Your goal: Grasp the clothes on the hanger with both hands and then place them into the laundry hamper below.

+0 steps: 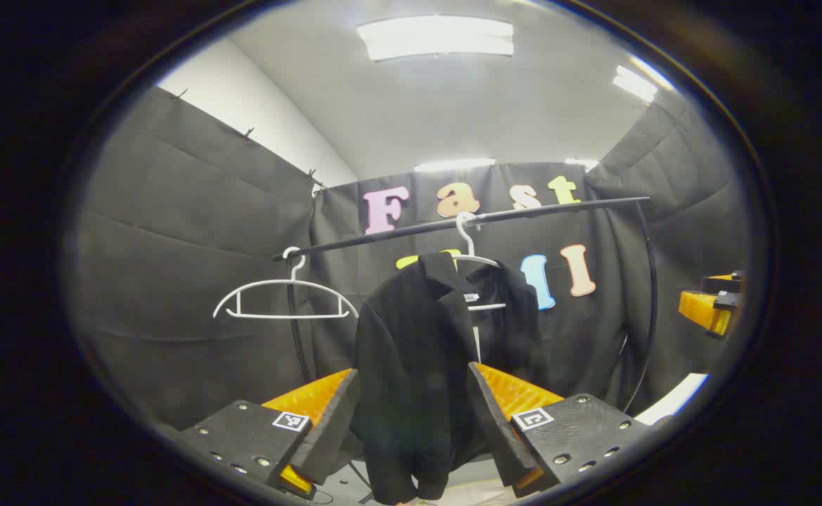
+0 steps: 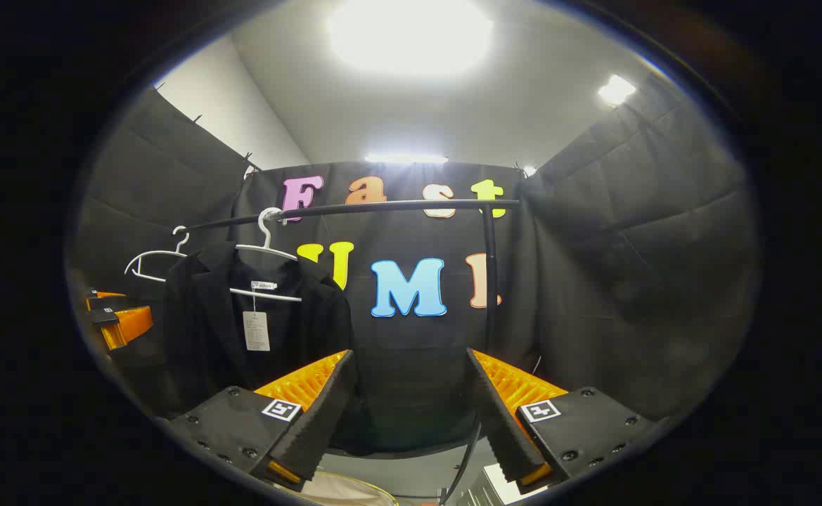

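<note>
Nearest to us in the left gripper view, the left tool [image 1: 411, 422] stands wide, its two fingers spread to either side of the hanging garment without pressing on it. Between those fingers hangs the black collared jacket of soft cloth [image 1: 418, 365]; we cannot tell whether the fingers touch its edges or sit just in front of it. The jacket hangs from a white plastic hanger [image 1: 472, 263], hooked over a thin black metal rail [image 1: 467, 221] that runs across the booth. To the left on the same rail hangs an empty white plastic hanger [image 1: 284, 299], apart from the jacket. At the far right edge we see the right tool [image 1: 711, 309], well away from the jacket.

In the right gripper view, the right tool [image 2: 411, 414] also stands wide, with nothing between its fingers but open air and the dark cloth wall behind. Below them, at the bottom edge, a pale curved rim [image 2: 344, 488] shows; we cannot tell what it belongs to. Farther off to the left, the jacket [image 2: 242, 330] hangs on its hanger [image 2: 270, 260] with a white paper tag [image 2: 256, 330] dangling at the neck. The left tool [image 2: 119, 316] sits just beside the jacket's left side. The rail [image 2: 368, 207] meets a black upright post [image 2: 489, 281] at its right end.
</note>
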`<control>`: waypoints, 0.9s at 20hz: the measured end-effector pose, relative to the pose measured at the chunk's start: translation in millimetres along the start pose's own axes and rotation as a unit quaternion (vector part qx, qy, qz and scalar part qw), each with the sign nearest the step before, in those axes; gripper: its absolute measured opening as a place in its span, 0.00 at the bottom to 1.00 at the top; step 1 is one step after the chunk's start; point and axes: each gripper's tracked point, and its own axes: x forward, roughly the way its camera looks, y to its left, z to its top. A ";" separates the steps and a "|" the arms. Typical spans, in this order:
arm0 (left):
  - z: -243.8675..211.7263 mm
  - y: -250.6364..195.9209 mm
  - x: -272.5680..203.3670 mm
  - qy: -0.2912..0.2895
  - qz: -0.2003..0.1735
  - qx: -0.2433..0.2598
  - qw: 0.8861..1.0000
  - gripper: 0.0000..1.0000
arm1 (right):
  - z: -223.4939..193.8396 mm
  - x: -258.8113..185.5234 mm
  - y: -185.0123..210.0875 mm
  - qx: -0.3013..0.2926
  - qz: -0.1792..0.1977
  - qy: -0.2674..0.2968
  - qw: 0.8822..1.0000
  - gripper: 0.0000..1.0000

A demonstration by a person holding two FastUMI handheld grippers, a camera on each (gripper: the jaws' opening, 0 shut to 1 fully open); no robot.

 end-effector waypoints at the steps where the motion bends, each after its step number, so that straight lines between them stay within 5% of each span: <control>1: 0.9 -0.8 0.3 0.000 0.001 -0.003 1.000 0.89 | -0.8 1.3 0.9 -0.001 0.001 0.000 1.000 0.97; 18: 1.3 7.0 6.0 0.000 0.002 -0.013 1.000 0.89 | -8.5 15.7 7.5 0.017 0.010 0.017 1.000 0.97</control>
